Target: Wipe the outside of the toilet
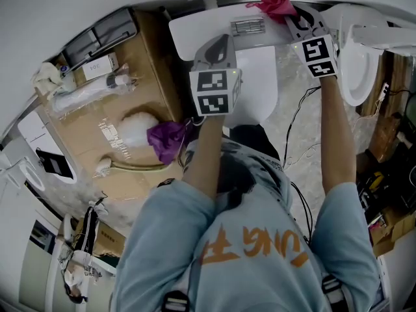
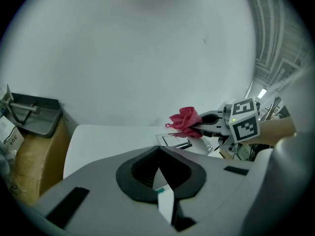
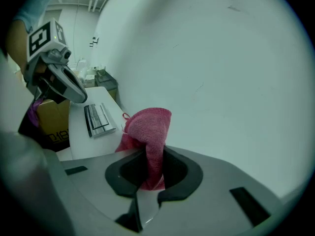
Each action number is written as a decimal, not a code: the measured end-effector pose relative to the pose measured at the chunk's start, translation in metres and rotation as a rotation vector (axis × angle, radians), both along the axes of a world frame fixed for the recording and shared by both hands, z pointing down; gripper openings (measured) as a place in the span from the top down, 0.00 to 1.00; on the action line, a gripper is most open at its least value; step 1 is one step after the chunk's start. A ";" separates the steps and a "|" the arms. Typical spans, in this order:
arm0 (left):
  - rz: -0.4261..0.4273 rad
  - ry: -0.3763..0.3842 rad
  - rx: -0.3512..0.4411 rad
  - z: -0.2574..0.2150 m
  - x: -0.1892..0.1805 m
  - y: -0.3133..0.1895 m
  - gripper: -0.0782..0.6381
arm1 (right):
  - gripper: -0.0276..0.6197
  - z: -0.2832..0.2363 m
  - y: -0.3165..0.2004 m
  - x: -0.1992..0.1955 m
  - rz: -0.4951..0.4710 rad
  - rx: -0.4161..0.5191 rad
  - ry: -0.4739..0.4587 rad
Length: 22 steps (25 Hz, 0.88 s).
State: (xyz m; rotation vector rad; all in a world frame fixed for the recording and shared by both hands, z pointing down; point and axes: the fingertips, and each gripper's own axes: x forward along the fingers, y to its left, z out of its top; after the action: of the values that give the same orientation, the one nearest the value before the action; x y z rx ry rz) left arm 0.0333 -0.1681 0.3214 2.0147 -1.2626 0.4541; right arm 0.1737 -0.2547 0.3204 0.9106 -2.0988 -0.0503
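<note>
The white toilet's tank lid (image 1: 201, 26) with a chrome flush button (image 1: 247, 26) lies at the top of the head view, against a white wall. My right gripper (image 1: 290, 13) is shut on a red cloth (image 1: 274, 2), which it holds over the right end of the lid. In the right gripper view the red cloth (image 3: 147, 132) sticks up from between the jaws of the right gripper (image 3: 150, 170), with the flush button (image 3: 98, 118) to its left. My left gripper (image 1: 223, 42) hovers over the lid's front edge. It is shut on nothing in the left gripper view (image 2: 158, 150).
A cardboard box (image 1: 153, 51) stands left of the toilet, bearing a white brush (image 1: 133, 130) and a purple cloth (image 1: 166, 140). A second white toilet (image 1: 359, 64) stands at the right. Cables (image 1: 298, 125) trail over the marbled floor.
</note>
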 end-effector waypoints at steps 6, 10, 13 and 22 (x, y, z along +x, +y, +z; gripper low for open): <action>0.000 0.001 0.008 -0.004 0.000 0.002 0.86 | 0.86 0.000 0.006 0.024 0.058 0.004 0.023; -0.020 -0.015 0.009 -0.005 -0.013 0.007 0.86 | 0.86 0.000 0.015 0.046 0.130 -0.026 0.051; -0.046 -0.027 0.010 -0.006 -0.028 0.012 0.86 | 0.86 -0.009 0.025 0.061 0.246 -0.049 0.009; -0.150 -0.059 0.011 -0.010 -0.077 0.035 0.86 | 0.85 -0.064 0.047 -0.002 0.240 0.035 -0.204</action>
State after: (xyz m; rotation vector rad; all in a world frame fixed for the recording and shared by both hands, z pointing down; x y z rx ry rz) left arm -0.0436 -0.1332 0.3118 1.9111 -1.4433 0.4376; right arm 0.1718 -0.2079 0.2569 1.2264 -2.1635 0.1366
